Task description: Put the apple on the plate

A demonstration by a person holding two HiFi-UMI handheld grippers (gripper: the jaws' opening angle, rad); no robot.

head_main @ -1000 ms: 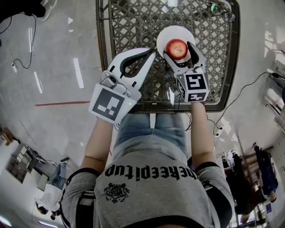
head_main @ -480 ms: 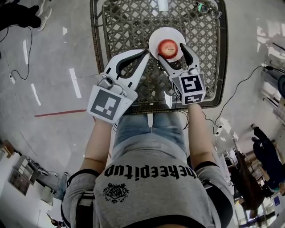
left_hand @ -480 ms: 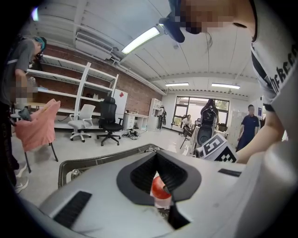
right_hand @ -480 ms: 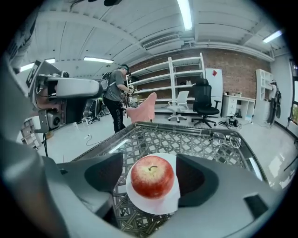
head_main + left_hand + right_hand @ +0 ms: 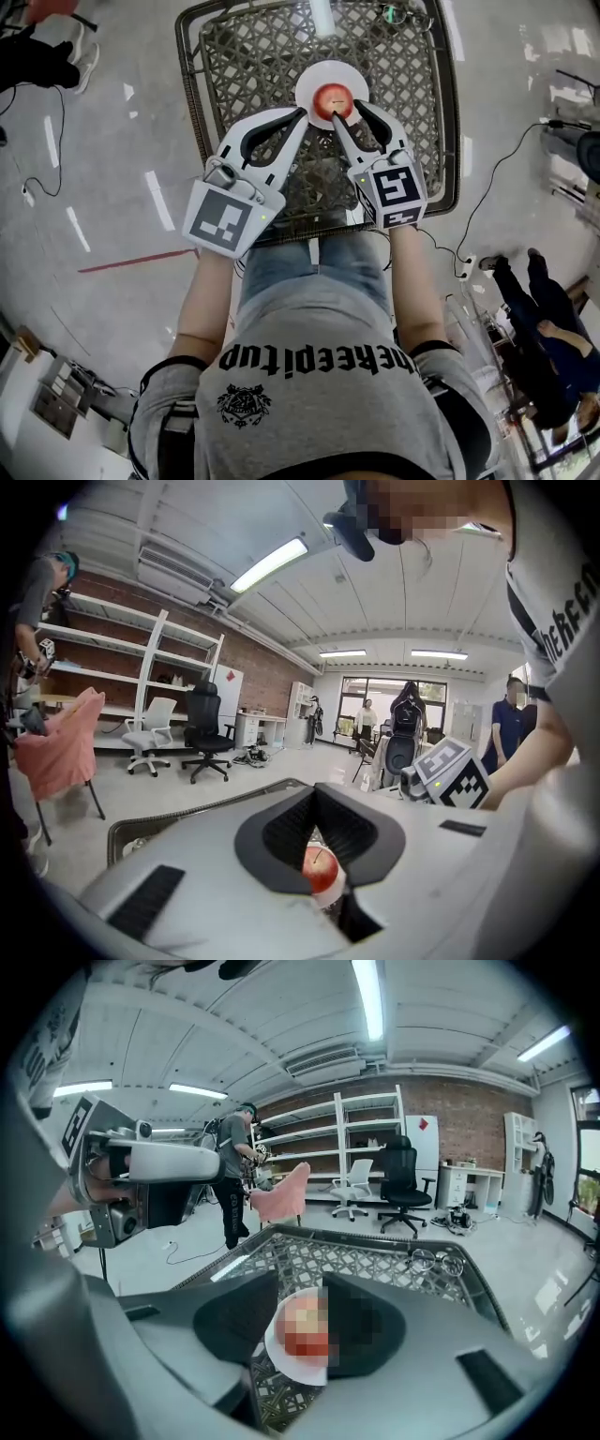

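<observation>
A red apple (image 5: 331, 97) rests on a small white plate (image 5: 312, 81) in the middle of a dark wicker table (image 5: 244, 56). My right gripper (image 5: 347, 112) hovers just on the near side of the apple, above it. Its jaws have just been closing and still show a gap, with nothing held between them. In the right gripper view the apple (image 5: 305, 1330) and plate (image 5: 279, 1358) lie below the gap. My left gripper (image 5: 301, 113) hangs beside the plate's left edge with its tips together. Past its pads the left gripper view shows the apple (image 5: 322, 867).
A pair of glasses (image 5: 395, 14) lies at the table's far right corner, and a white object (image 5: 321, 14) sits at its far edge. Cables run over the floor on both sides. People stand to the right (image 5: 539, 309) and far left.
The right gripper has let go of the apple, lifted away from it and narrowed its jaws. The apple stays on the plate. Both grippers have risen, so the table looks smaller.
</observation>
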